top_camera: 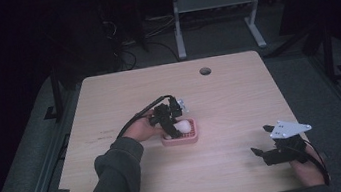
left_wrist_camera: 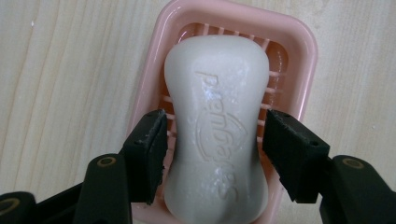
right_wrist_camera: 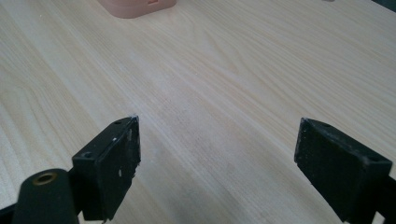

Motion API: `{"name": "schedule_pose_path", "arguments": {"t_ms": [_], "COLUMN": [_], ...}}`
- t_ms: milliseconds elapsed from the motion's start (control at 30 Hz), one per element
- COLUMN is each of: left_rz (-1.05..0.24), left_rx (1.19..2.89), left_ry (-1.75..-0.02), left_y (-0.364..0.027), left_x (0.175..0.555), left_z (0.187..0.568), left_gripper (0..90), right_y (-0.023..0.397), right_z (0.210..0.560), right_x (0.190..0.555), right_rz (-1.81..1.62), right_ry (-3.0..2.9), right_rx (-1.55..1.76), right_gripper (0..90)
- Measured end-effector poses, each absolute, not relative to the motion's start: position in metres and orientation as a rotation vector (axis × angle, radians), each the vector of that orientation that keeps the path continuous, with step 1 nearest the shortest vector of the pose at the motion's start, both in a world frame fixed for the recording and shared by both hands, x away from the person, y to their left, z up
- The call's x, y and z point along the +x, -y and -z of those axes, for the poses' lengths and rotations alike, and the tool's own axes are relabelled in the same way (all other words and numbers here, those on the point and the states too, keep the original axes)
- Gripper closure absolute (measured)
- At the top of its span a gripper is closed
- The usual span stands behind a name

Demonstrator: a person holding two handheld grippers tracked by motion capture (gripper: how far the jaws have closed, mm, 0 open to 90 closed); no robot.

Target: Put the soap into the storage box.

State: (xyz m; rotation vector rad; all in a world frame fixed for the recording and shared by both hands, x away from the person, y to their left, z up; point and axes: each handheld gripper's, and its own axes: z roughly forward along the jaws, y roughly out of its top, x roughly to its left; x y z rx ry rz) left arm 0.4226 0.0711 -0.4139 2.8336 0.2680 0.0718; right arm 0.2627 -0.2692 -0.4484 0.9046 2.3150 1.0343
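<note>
Left tool (left_wrist_camera: 212, 149) is straddling the white soap bar (left_wrist_camera: 217, 121) lying in the pink soap dish (left_wrist_camera: 308, 56) mid-surface, jaws narrow but apparently not yet gripping, right tool (right_wrist_camera: 217, 163) idling wide at near right; slick soap risks squirting out if pinched off-centre.

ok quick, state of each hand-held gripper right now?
Left hand-held gripper: open, jaws on either side of the white soap bar in the pink soap dish, gaps visible on both sides.
Right hand-held gripper: open, holding nothing.
</note>
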Motion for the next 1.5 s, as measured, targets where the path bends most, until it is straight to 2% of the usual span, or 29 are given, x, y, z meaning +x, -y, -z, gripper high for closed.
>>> {"name": "schedule_pose_path", "arguments": {"t_ms": [1500], "left_rz": [-0.102], "left_rx": [2.748], "left_ry": [-0.372], "left_y": [-0.118], "left_x": [0.397], "left_z": [0.390], "left_gripper": [33.5], "right_y": [0.265], "right_z": [0.449], "right_x": [0.263], "right_rz": [-1.001], "right_ry": [-2.311], "right_rx": [0.901], "right_gripper": [13.7]}}
